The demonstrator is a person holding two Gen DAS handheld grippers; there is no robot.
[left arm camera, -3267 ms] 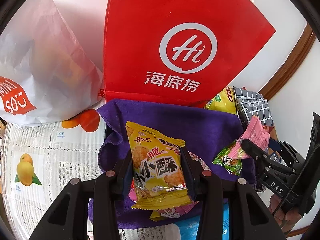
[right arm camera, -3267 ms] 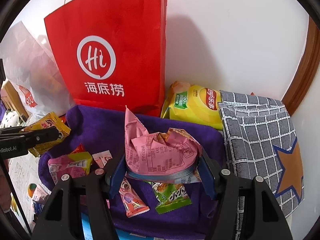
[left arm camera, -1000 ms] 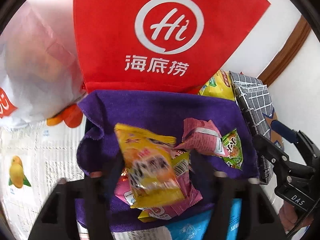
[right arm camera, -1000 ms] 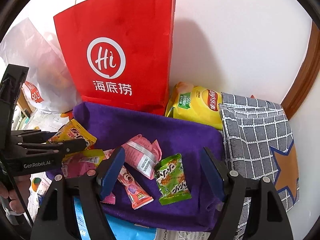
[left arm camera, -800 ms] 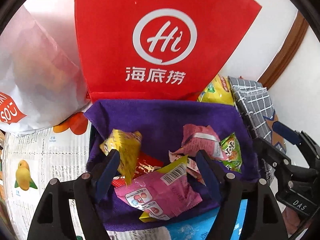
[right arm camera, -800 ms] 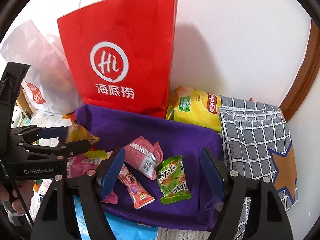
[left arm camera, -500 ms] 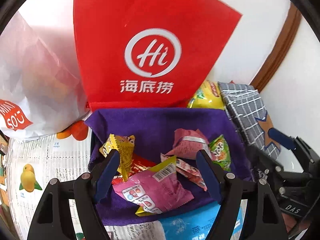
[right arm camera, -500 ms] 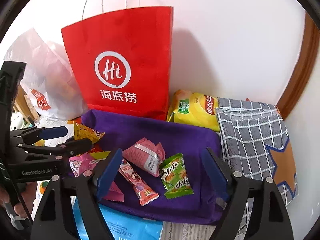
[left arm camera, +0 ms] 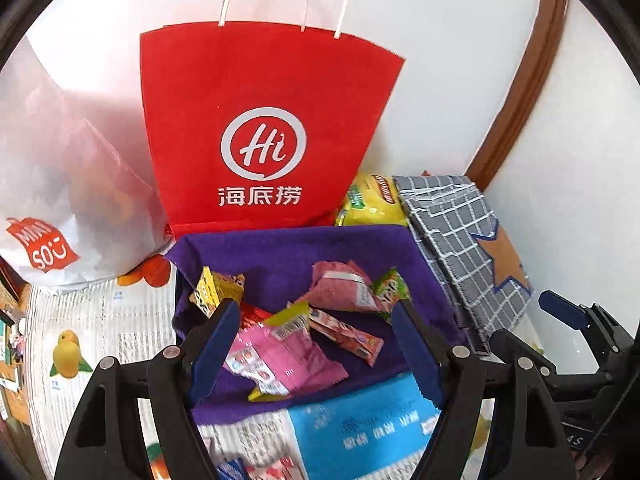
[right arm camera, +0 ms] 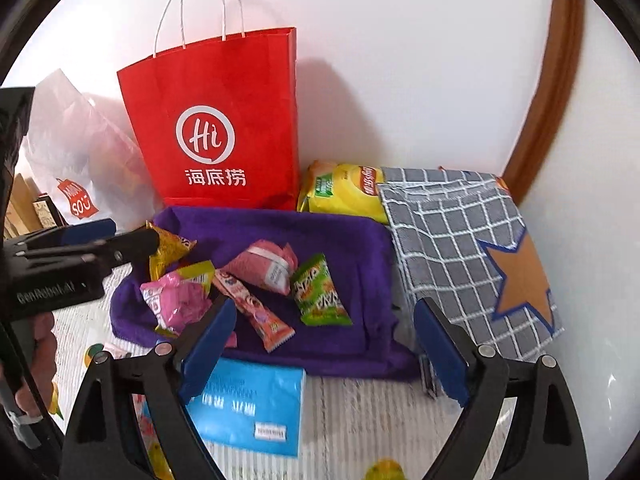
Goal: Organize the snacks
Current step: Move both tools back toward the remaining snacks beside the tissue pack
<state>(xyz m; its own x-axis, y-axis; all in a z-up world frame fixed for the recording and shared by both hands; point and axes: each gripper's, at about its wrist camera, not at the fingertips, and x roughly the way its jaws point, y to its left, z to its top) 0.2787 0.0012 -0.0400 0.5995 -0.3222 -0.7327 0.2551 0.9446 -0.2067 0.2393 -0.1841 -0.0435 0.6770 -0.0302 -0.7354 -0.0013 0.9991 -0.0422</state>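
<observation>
Five loose packets on the purple cloth (right arm camera: 340, 240), all toward its left and middle: yellow packet (right arm camera: 170, 250) propped at the left edge, big pink packet (right arm camera: 176, 300) near the front left corner, long stick packet (right arm camera: 256, 312) slanting beside it, crumpled pink packet (right arm camera: 268, 266) in the centre, green packet (right arm camera: 320, 292) just right of that.

Bare cloth along the back and down the right side, between the green packet and the grey checked bag (right arm camera: 460, 240). Hemmed in behind by the upright red paper bag (right arm camera: 224, 120), touching the back edge, with the yellow chip bag (right arm camera: 344, 192) wedged between red bag and checked bag. White plastic bag (right arm camera: 80, 152) off the back left corner. Blue packet (right arm camera: 248, 408) flat against the front edge. Wall and wooden trim (right arm camera: 560, 80) close behind on the right.

Left gripper (left arm camera: 314, 320) above the front half of the cloth, pointing toward the red bag, fingers spread wide, nothing between them; big pink packet and stick packet below the gap. From the right wrist view, comes in level from the left, tips by the yellow packet; cannot tell whether touching.

Right gripper (right arm camera: 326, 312) over the front edge, likewise spread wide and empty, left fingertip overlapping the big pink packet, right fingertip before the checked bag's near corner.
</observation>
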